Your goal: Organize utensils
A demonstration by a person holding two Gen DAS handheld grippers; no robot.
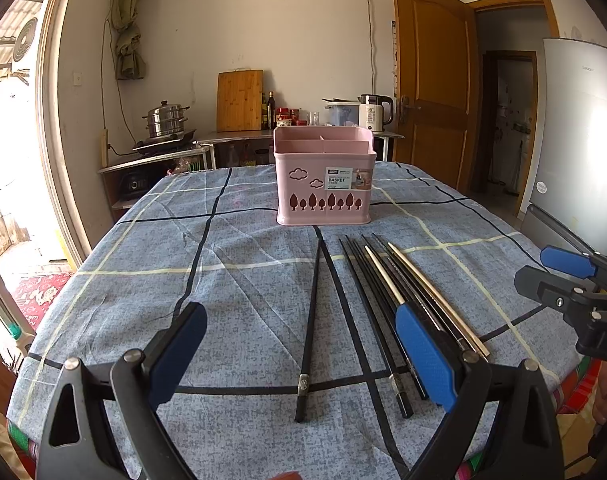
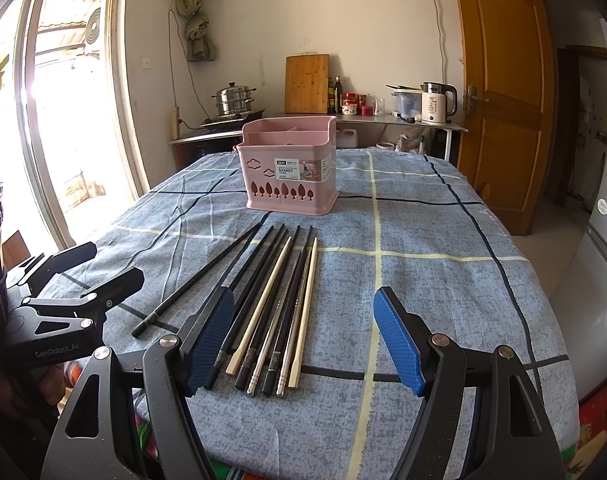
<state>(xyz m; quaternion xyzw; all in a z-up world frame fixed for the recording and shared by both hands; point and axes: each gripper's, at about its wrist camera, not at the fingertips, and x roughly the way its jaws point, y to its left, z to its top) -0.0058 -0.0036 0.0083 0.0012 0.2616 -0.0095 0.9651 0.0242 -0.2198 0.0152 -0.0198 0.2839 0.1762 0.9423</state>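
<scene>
A pink utensil basket (image 1: 323, 184) with divided compartments stands upright mid-table; it also shows in the right wrist view (image 2: 291, 172). Several chopsticks (image 2: 279, 300), black, metal and pale wood, lie side by side in front of it, and they also show in the left wrist view (image 1: 403, 300). One black chopstick (image 1: 309, 336) lies apart to the left. My left gripper (image 1: 303, 356) is open and empty above the near table edge, over the lone chopstick. My right gripper (image 2: 303, 336) is open and empty, its jaws spanning the chopsticks' near ends.
The table (image 1: 243, 300) wears a blue checked cloth. Behind it is a counter with a steamer pot (image 1: 165, 120), cutting board (image 1: 239, 100), bottles and kettle (image 1: 375, 112). A wooden door (image 2: 499, 80) is at the right, a fridge (image 1: 575, 128) far right, a bright doorway left.
</scene>
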